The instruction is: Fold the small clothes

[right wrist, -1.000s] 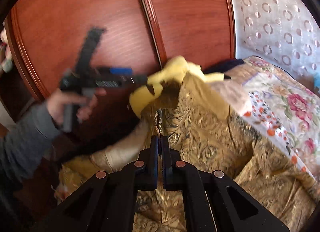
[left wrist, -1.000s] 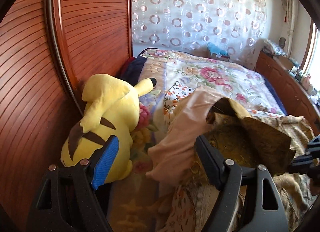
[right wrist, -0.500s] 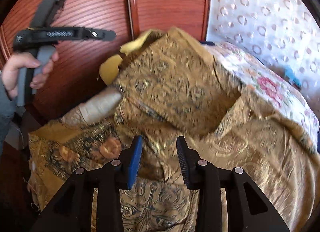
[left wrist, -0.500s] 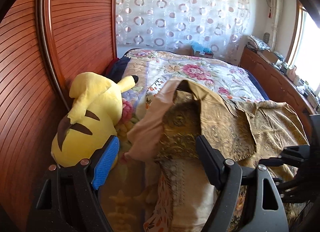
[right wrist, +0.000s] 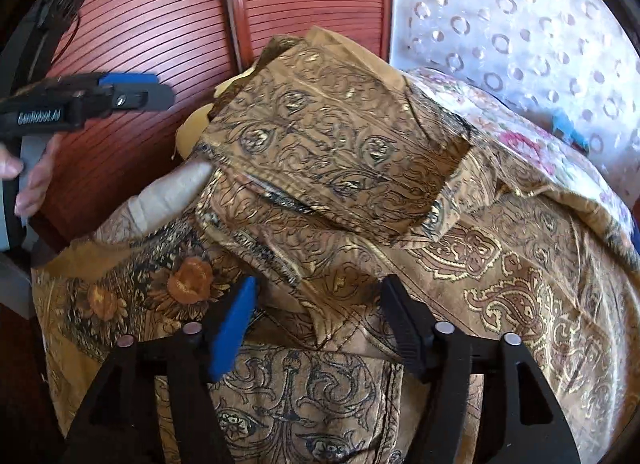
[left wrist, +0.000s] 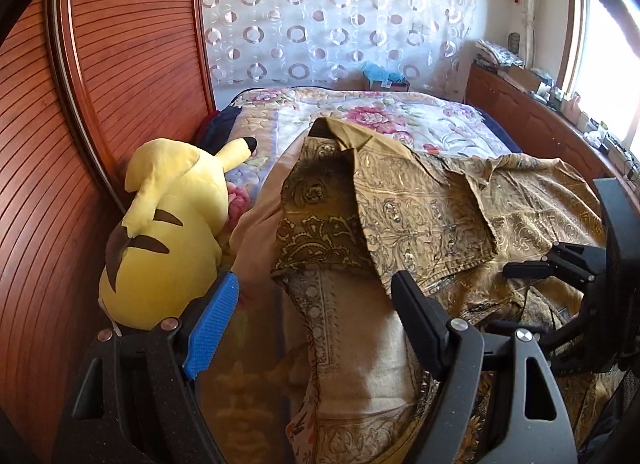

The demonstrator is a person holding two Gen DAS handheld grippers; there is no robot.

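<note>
A gold-brown patterned garment (left wrist: 408, 220) lies spread on the bed, one part folded over itself, pale lining (left wrist: 360, 348) showing near me. It fills the right wrist view (right wrist: 332, 168). My left gripper (left wrist: 316, 316) is open and empty, held above the garment's near edge. It also shows in the right wrist view (right wrist: 132, 96) at the left, held by a hand. My right gripper (right wrist: 316, 316) is open and empty just above the cloth. It shows in the left wrist view (left wrist: 532, 268) at the right.
A yellow plush toy (left wrist: 168, 232) lies against the ribbed wooden headboard (left wrist: 132, 64) at the left. A floral bedspread (left wrist: 380, 116) covers the bed behind. A wooden cabinet (left wrist: 532, 120) with clutter stands at the right under a bright window.
My right gripper opened and let go of the garment, which dropped and now lies folded flat on the bed. My left gripper stayed open and drew back a little.
</note>
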